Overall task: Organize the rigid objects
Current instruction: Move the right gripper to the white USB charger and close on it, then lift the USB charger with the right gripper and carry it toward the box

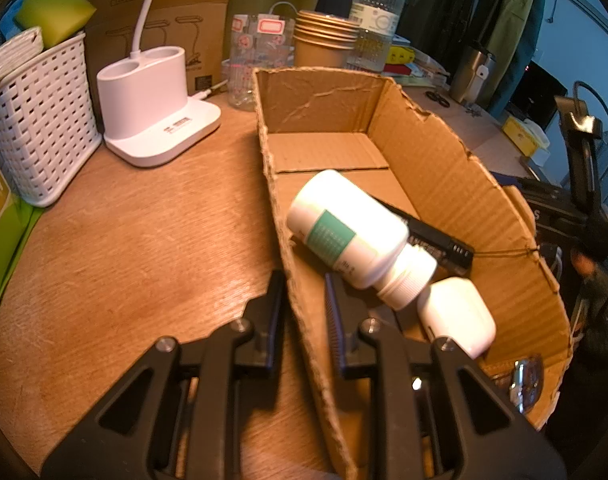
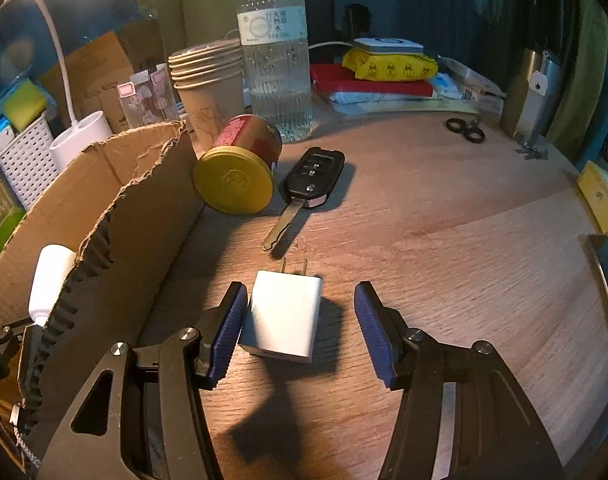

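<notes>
A torn cardboard box (image 1: 444, 184) lies on the wooden table. Inside it are a white pill bottle (image 1: 352, 236), a black stick-like device (image 1: 436, 236) and a white earbud case (image 1: 458, 316). My left gripper (image 1: 304, 308) straddles the box's left wall, one finger outside and one inside, pinching it. My right gripper (image 2: 300, 324) is open around a white plug charger (image 2: 284, 316) on the table; its left pad touches the charger. A car key (image 2: 308, 184) and a gold-lidded tin (image 2: 240, 172) lie beyond, beside the box (image 2: 116, 216).
A white lamp base (image 1: 156, 104), a white basket (image 1: 36, 120), paper cups (image 2: 212, 84) and a water bottle (image 2: 276, 48) stand at the back. Books and a yellow pack (image 2: 388, 66) lie at the far right. Black rings (image 2: 466, 130) lie near a steel cup.
</notes>
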